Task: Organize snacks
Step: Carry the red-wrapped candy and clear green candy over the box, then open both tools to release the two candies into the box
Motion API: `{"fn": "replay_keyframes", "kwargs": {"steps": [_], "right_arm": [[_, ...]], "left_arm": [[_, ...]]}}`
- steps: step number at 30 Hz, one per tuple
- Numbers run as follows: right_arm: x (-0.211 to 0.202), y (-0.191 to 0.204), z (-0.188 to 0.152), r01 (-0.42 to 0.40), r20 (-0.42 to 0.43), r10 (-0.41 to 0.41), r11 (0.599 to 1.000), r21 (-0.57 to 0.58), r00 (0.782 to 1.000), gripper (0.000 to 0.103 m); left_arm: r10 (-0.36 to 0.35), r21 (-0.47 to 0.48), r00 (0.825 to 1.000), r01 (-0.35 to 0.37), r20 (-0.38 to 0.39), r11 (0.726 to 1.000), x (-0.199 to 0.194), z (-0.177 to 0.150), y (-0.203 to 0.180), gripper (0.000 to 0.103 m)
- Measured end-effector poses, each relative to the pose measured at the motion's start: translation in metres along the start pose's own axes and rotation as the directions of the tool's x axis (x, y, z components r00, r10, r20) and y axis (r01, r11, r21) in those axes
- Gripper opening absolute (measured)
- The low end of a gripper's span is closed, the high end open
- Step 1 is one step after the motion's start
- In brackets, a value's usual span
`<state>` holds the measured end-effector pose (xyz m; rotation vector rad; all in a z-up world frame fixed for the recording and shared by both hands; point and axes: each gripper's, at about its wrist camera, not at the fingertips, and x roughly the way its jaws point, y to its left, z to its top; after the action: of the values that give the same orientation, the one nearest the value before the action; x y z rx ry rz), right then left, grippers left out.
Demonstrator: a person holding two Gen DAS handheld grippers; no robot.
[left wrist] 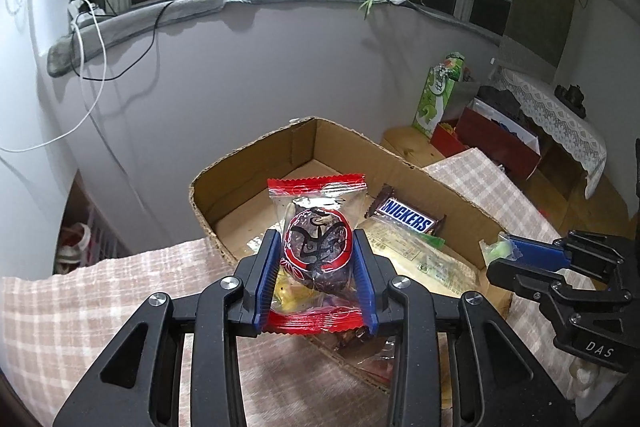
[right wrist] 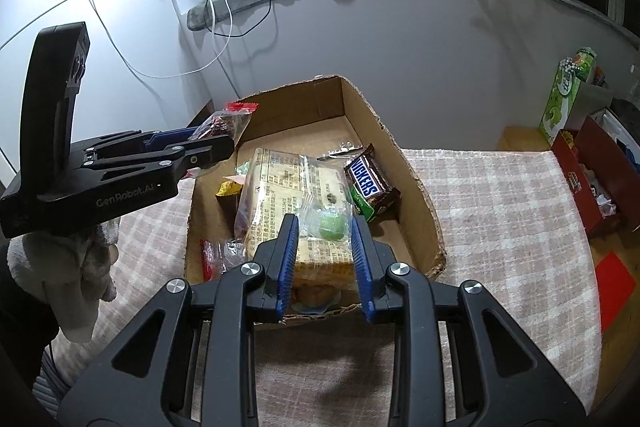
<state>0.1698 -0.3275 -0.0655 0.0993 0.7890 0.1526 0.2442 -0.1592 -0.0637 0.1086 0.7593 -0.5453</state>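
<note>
Left claw (left wrist: 316, 259) clamps red-edged snack (left wrist: 318, 227), right claw (right wrist: 325, 259) green sweet (right wrist: 332, 227), above checked tablecloth (right wrist: 500, 195).

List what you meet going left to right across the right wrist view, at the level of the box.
Left tool shut on a red-edged snack packet → cardboard box left wall → large printed cracker pack → Snickers bar → checked cloth → red box.

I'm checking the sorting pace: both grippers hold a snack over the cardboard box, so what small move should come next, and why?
Probably open the left gripper to drop the red-edged packet into the cardboard box. Its jaws clamp the packet above the box's open floor, where other snacks already lie.
</note>
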Motion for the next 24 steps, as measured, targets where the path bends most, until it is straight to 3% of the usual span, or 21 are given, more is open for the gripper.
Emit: {"fn": "replay_keyframes", "kwargs": {"steps": [8,9,10,12,15,19,21,24], "right_arm": [[-0.001,0.004,0.001,0.01,0.014,-0.01,1.0,-0.014,1.0,0.029],[-0.001,0.004,0.002,0.015,0.014,-0.015,1.0,-0.019,1.0,0.03],[-0.001,0.005,0.002,0.015,0.014,-0.014,1.0,-0.023,1.0,0.03],[-0.002,0.006,0.002,0.016,0.014,-0.015,1.0,-0.026,1.0,0.039],[-0.004,0.008,0.001,0.026,0.024,-0.025,0.999,-0.038,0.999,0.059],[-0.006,0.009,0.001,0.029,0.032,-0.027,0.999,-0.042,0.999,0.064],[-0.007,0.009,0.0,0.034,0.038,-0.032,0.999,-0.043,0.999,0.074],[-0.012,0.009,-0.001,0.041,0.049,-0.039,0.998,-0.04,0.998,0.076]], "left_arm": [[0.006,0.009,1.0,-0.006,0.003,1.0,0.0,0.0,-0.002,0.035],[0.008,0.01,1.0,-0.008,0.005,1.0,-0.001,0.0,-0.003,0.036],[0.011,0.01,1.0,-0.011,0.006,1.0,-0.001,0.0,-0.003,0.045],[0.017,0.011,1.0,-0.017,0.018,1.0,-0.003,0.0,-0.004,0.057],[0.018,0.011,1.0,-0.019,0.024,1.0,-0.005,0.001,-0.004,0.057],[0.021,0.013,0.999,-0.021,0.027,1.0,-0.006,0.0,-0.004,0.057],[0.02,0.013,0.999,-0.02,0.026,1.0,-0.007,0.0,-0.005,0.057],[0.02,0.012,0.999,-0.02,0.027,1.0,-0.008,-0.001,-0.006,0.059]]}}
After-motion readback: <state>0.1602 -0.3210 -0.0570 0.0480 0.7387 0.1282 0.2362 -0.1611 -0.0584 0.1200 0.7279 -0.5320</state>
